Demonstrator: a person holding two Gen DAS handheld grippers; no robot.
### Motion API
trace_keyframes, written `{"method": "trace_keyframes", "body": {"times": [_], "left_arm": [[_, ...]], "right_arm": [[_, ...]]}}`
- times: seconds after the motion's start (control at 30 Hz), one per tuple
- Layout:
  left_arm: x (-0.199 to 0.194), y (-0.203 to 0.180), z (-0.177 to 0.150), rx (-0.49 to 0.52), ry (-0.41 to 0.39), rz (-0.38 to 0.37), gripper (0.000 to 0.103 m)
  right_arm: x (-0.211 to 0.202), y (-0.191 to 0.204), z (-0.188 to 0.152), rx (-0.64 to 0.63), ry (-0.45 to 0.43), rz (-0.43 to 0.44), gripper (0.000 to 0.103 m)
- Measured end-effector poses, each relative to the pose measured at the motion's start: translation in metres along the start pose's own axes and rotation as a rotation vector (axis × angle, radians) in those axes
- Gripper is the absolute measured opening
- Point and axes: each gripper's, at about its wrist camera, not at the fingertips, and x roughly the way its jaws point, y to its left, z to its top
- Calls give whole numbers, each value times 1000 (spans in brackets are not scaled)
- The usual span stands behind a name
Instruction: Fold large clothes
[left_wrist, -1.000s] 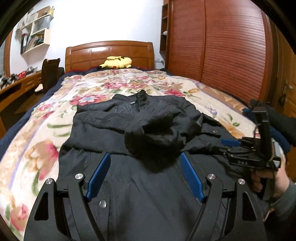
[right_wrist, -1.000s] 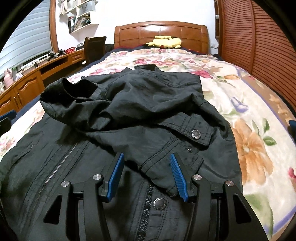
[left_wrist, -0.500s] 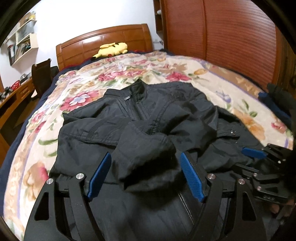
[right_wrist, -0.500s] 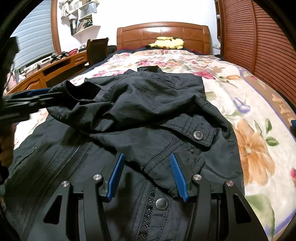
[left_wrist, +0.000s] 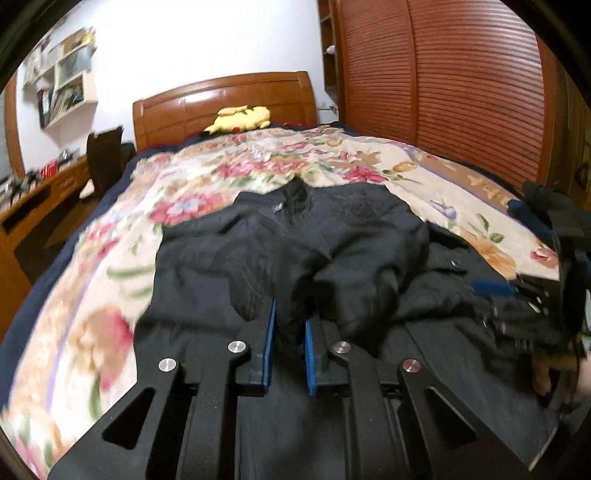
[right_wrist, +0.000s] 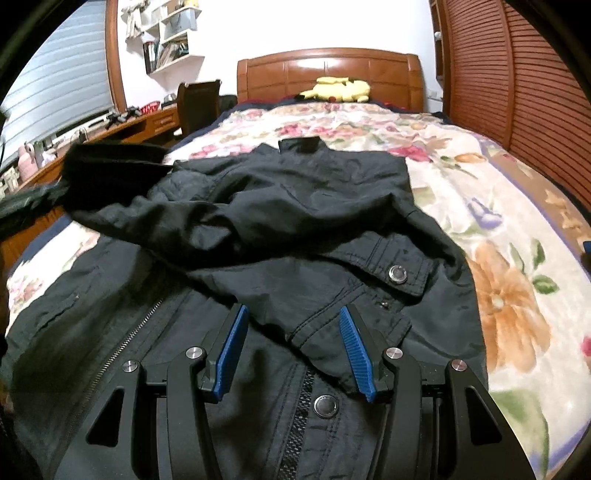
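Left gripper (left_wrist: 287, 332): jaws closing, narrow, a bunched sleeve end of the black jacket (left_wrist: 332, 240) between the blue pads.
Right gripper (right_wrist: 291, 347): about half open – holding nothing, pads either side of the other cuff (right_wrist: 354, 317), not pressing it.
Jacket: flat on the floral bedspread (right_wrist: 517, 295), zipper up, collar toward the headboard (right_wrist: 328, 70), both sleeves crossed over the chest.
Risk, left: thin pinch on slippery fabric – likely to slip out if lifted fast, or drag a body layer along.
Risk, right: loose cuff likely to unfold once the jacket shifts.
Containers: none on the bed; only a yellow plush toy (right_wrist: 340, 88) by the headboard.
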Motion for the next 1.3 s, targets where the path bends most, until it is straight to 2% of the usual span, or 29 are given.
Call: {"method": "trace_keyframes", "body": {"times": [0.17, 0.27, 0.47, 0.77, 0.8, 0.87, 0.9, 0.93, 1.0, 1.1, 1.3], "left_arm": [[-5, 6, -44, -51, 75, -27, 18], [-7, 7, -58, -58, 101, -34, 22], [-25, 9, -74, -79, 93, -12, 36], [-52, 19, -81, -99, 67, 36, 40], [-55, 21, -82, -99, 64, 37, 45], [-60, 23, -82, -89, 61, 40, 46], [-61, 24, -83, -86, 61, 42, 51], [-63, 26, -83, -86, 60, 40, 65], [-70, 32, -88, -102, 43, 31, 86], [-75, 38, -95, -112, 39, 26, 86], [-81, 49, -117, -60, 28, 74, 86]], "right_arm": [[-6, -6, -4, 22, -15, 3, 54], [-11, -5, -7, 29, -18, 2, 54], [-32, -4, -19, 12, -30, 2, 54], [-66, -12, -43, -72, -37, -15, 54], [-68, -16, -44, -69, -33, -16, 54], [-73, -25, -45, -56, -33, -20, 54], [-75, -28, -44, -47, -34, -21, 54], [-77, -32, -44, -38, -34, -21, 54], [-80, -36, -42, -19, -41, -23, 54], [-85, -37, -42, 6, -53, -17, 54], [-88, -33, -49, -9, -60, -17, 54]]}}
